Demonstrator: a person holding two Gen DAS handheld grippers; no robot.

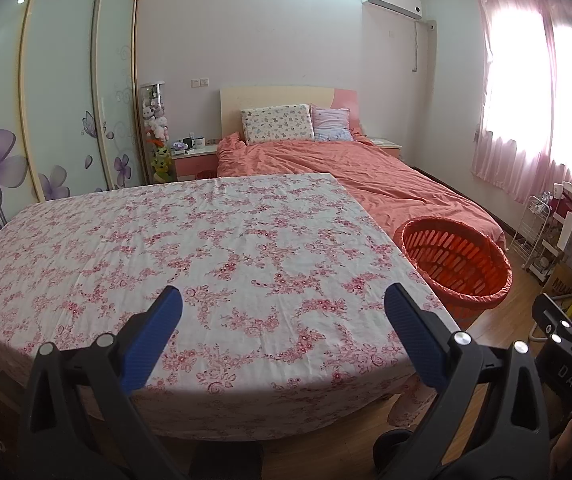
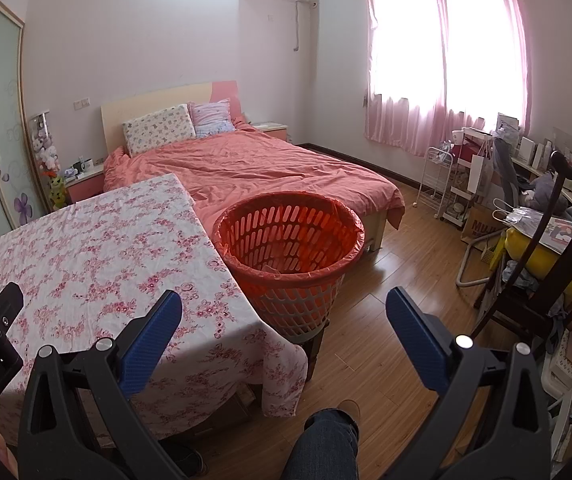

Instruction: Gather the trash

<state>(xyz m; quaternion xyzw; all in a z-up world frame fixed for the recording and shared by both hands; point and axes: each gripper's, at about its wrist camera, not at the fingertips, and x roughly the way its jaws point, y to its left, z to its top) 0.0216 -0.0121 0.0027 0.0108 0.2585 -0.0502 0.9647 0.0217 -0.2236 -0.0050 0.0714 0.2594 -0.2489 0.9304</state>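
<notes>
The left gripper (image 1: 284,312) is held with its blue fingers (image 1: 154,336) spread wide and empty, over the floral-covered bench (image 1: 206,240). The right gripper (image 2: 284,312) is likewise wide open and holds nothing. The orange basket (image 2: 325,216), lined with a bag, stands at frame centre in the right wrist view, just beside the bench corner and the bed (image 2: 266,164).

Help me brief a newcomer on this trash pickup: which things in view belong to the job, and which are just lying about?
For the job:
orange basket, lined with a bag
left gripper, jaws open
right gripper, jaws open

Just lying about:
floral tablecloth
bed
pillows
white rack
wooden chair
</notes>
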